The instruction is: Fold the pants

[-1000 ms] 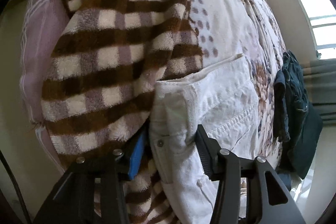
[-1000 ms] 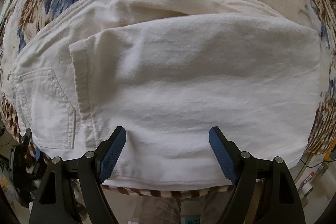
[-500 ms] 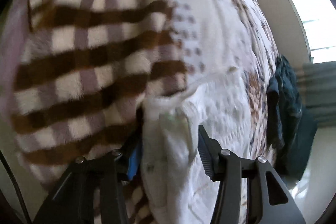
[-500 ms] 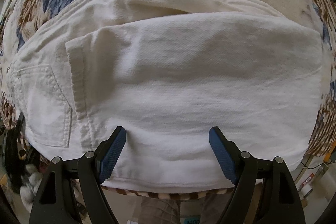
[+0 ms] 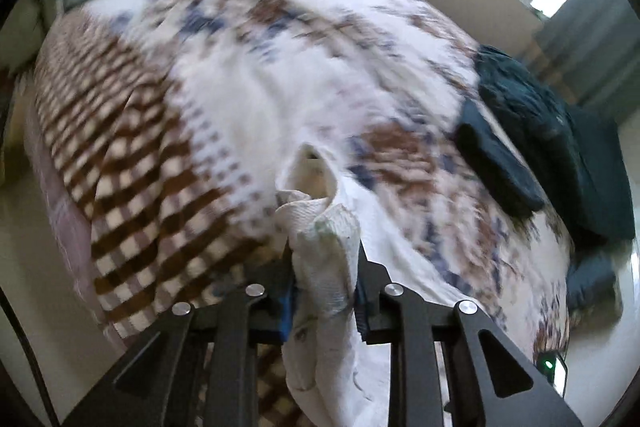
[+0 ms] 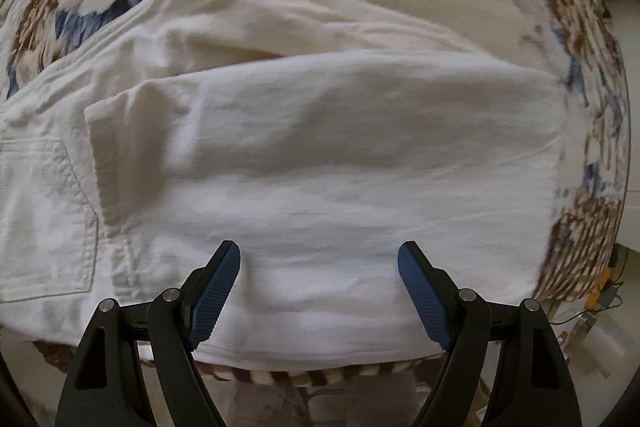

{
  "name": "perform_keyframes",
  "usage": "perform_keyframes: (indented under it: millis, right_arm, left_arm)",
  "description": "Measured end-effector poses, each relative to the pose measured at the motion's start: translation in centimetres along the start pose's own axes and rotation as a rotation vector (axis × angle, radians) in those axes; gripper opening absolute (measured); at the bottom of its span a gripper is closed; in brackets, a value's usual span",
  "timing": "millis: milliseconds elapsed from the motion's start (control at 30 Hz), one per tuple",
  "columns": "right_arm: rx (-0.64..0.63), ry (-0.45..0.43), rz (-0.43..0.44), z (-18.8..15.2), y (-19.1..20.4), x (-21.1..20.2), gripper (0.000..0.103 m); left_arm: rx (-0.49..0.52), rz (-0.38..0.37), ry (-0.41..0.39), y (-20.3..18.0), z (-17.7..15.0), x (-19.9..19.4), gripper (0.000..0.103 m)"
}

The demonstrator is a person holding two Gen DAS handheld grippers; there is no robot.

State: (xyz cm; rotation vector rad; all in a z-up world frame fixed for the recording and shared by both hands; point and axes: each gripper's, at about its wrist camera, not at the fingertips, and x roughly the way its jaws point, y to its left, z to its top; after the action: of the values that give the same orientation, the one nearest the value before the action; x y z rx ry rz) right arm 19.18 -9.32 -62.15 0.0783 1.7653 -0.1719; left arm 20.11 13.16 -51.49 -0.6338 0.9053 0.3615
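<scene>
The left gripper [image 5: 323,259] is clamped on the white pants [image 5: 320,227]. The right gripper [image 6: 319,257] hovers near them, fingers apart.

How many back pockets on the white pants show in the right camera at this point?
1. A single patch pocket sits at the left edge of the white pants, left of the open right gripper. A second may be hidden under the folded leg.
</scene>
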Motion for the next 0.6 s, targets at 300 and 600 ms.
perform_keyframes:
  millis: [300,600]
  right_arm:
    - [0.004,-0.058,-0.013,0.4,-5.4,-1.8,0.083]
    - [0.097,-0.04,0.042,0.3,-15.9,-1.9,0.083]
  left_arm:
    - [0.203,-0.001,-0.019,-9.0,-1.9,-3.3,0.02]
    - [0.316,-0.021,0.022,-15.1,-6.1,-4.3,0.019]
